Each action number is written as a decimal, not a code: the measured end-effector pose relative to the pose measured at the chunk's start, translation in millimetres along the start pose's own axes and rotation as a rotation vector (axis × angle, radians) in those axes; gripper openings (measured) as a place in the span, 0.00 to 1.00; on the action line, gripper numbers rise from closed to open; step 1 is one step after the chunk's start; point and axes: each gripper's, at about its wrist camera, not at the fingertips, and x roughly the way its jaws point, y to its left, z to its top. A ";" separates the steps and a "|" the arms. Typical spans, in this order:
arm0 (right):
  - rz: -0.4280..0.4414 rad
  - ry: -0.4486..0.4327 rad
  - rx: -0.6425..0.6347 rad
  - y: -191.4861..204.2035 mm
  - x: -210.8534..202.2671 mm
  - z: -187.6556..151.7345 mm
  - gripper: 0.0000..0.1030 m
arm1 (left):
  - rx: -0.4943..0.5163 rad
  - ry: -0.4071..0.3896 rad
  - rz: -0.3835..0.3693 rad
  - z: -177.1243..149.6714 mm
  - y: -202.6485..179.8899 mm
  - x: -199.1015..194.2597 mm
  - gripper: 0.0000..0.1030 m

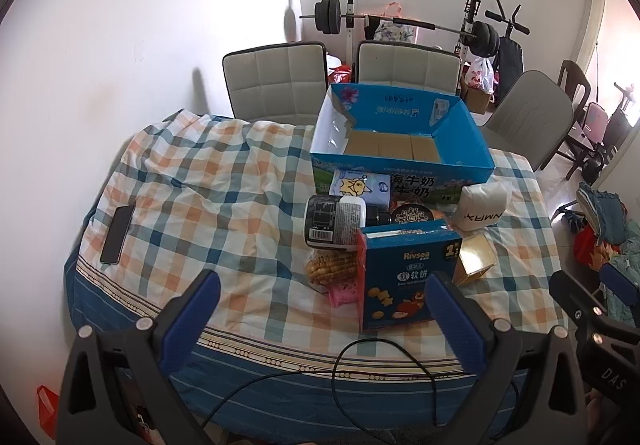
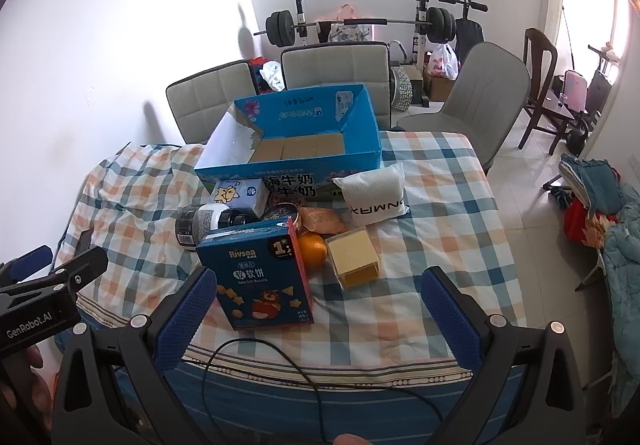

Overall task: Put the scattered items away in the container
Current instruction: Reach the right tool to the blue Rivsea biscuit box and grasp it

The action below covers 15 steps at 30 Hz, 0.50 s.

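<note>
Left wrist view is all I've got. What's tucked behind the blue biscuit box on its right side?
Observer: An orange lies there, beside the biscuit box.
Operator: Anything behind that orange?
Observer: A crumpled brown packet, in front of the blue container.
Operator: And the right gripper?
Observer: The right gripper is open, its fingers holding nothing.

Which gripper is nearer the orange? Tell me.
Right. The right gripper hangs just before the orange; the left gripper is further left, with the biscuit box hiding it.
</note>
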 end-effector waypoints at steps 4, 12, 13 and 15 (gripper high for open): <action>0.010 -0.012 -0.007 0.9 -0.5 1.9 1.00 | -0.001 0.000 0.001 -0.1 -1.3 -0.2 1.00; 0.085 -0.030 -0.031 -7.3 13.0 4.3 1.00 | -0.044 -0.026 -0.101 5.8 10.3 24.2 1.00; 0.111 -0.027 -0.049 -10.0 20.1 5.3 1.00 | -0.071 -0.027 -0.148 5.0 16.4 33.2 1.00; 0.168 0.004 -0.102 -16.3 43.6 5.9 1.00 | -0.126 -0.007 -0.215 -1.7 26.4 55.0 1.00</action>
